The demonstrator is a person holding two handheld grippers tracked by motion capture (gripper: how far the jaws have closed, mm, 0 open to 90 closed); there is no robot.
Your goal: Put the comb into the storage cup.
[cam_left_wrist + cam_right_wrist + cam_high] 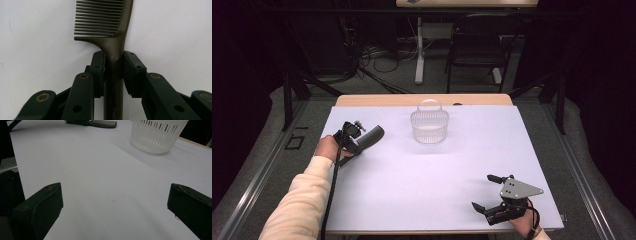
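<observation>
Left gripper view, at its centre, has the left gripper (114, 65) with both pads closed on the neck of one dark comb (110, 27), the left pad (98, 67) and the right one flat against the handle; the handle runs down between the jaws to the bottom edge, the teeth fan toward the upper left of the frame, and the comb lies on the white table (175, 32); in the high view this gripper (362, 137) sits at the left of the frame with the comb (373, 135) jutting to its right; the right gripper (486, 192), at the lower right, has its jaws spread wide with bare table between them; one white slatted basket (429, 126) with a loop handle stands at upper centre, well apart from both grippers, and looks empty.
</observation>
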